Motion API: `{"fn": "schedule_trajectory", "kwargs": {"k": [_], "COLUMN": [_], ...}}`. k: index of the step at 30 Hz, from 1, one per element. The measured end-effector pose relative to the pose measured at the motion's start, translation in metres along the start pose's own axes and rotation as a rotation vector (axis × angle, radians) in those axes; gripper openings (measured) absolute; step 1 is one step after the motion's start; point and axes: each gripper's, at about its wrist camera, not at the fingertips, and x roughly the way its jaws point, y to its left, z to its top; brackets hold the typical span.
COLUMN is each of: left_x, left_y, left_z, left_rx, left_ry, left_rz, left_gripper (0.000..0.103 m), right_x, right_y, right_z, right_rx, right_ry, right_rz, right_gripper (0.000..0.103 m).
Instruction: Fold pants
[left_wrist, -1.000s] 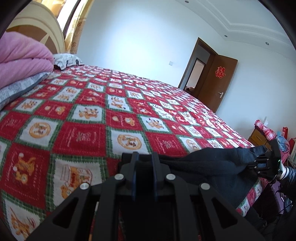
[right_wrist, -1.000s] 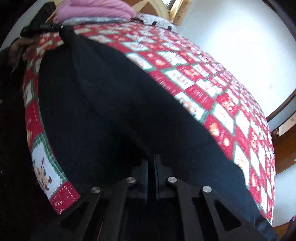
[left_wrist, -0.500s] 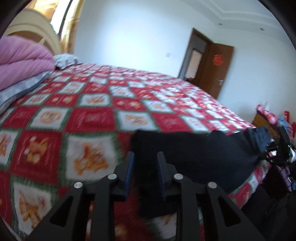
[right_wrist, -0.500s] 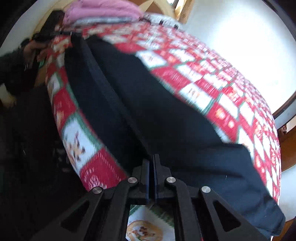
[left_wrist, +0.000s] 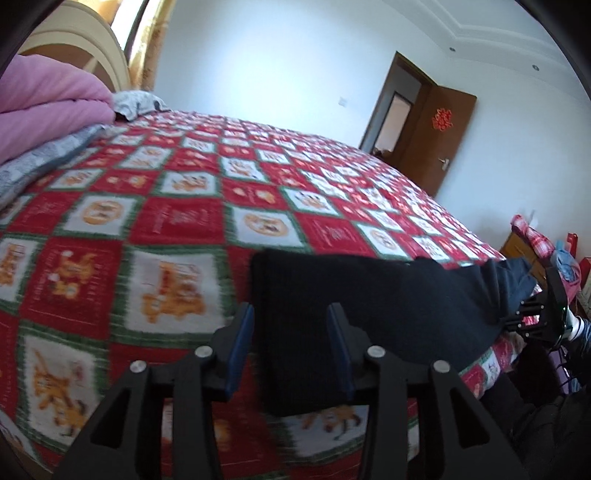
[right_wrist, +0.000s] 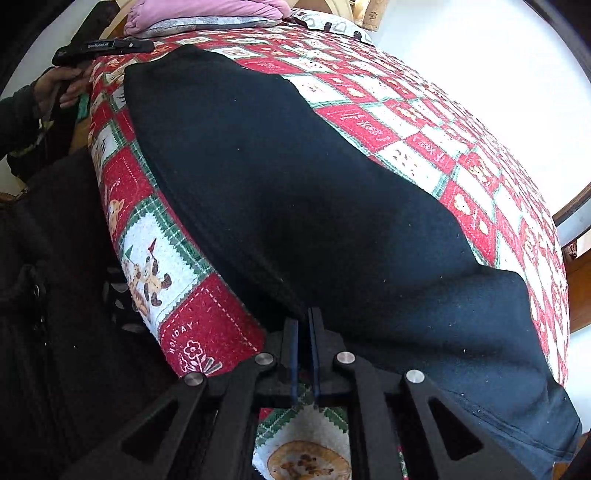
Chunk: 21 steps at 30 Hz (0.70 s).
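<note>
Black pants (left_wrist: 369, 302) lie stretched along the near edge of the bed. In the left wrist view my left gripper (left_wrist: 291, 332) is open, its jaws spread around the pants' end, which lies flat on the quilt. My right gripper (left_wrist: 543, 317) shows at the far end of the pants. In the right wrist view my right gripper (right_wrist: 304, 332) is shut on the near edge of the pants (right_wrist: 314, 206). The left gripper (right_wrist: 103, 48) shows at the far end, held by a hand.
The bed carries a red, white and green patchwork quilt (left_wrist: 177, 221). A pink duvet (left_wrist: 48, 107) and grey bedding lie at the headboard. A brown door (left_wrist: 439, 140) stands open behind the bed. A cluttered nightstand (left_wrist: 532, 243) stands right of the bed.
My left gripper has opened and let go of the pants' end, which now lies flat on the quilt. The pants have been pulled straighter along the bed edge. My right gripper stays shut.
</note>
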Motion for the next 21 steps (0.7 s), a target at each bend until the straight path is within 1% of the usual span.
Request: {"fn": "schedule_trajectory", "kwargs": {"k": [2, 4, 7, 8, 9, 11, 12, 15, 18, 21], "left_x": [0.006, 0.018, 0.026, 0.029, 0.028, 0.027, 0.024, 0.021, 0.015, 0.001], "left_y": [-0.004, -0.003, 0.0, 0.0, 0.001, 0.005, 0.01, 0.023, 0.028, 0.016], "left_z": [0.001, 0.005, 0.005, 0.004, 0.003, 0.002, 0.002, 0.004, 0.005, 0.012], "left_rx": [0.015, 0.015, 0.005, 0.01, 0.015, 0.0, -0.022, -0.067, -0.106, -0.084], "left_ry": [0.011, 0.045, 0.064, 0.073, 0.065, 0.056, 0.046, 0.033, 0.024, -0.03], "left_rz": [0.022, 0.044, 0.059, 0.086, 0.103, 0.104, 0.1, 0.139, 0.114, 0.109], "left_gripper": [0.043, 0.043, 0.035, 0.026, 0.017, 0.01, 0.008, 0.006, 0.006, 0.006], "right_x": [-0.005, -0.008, -0.008, -0.008, -0.008, -0.006, -0.005, 0.0, 0.001, -0.012], "right_y": [-0.002, -0.005, -0.005, -0.003, -0.002, -0.001, -0.002, -0.003, -0.002, -0.013], "right_z": [-0.001, -0.001, -0.002, -0.002, -0.003, -0.004, -0.005, -0.005, -0.005, -0.008], "right_rx": [0.018, 0.043, 0.053, 0.053, 0.053, 0.06, 0.065, 0.085, 0.084, 0.153], "right_ry": [-0.016, -0.034, -0.045, -0.046, -0.047, -0.048, -0.047, -0.038, -0.036, -0.065], "right_rz": [0.007, 0.014, 0.006, -0.001, -0.006, -0.008, -0.007, -0.001, -0.007, 0.034], "right_gripper": [0.007, 0.007, 0.008, 0.008, 0.008, 0.008, 0.008, 0.008, 0.008, 0.01]}}
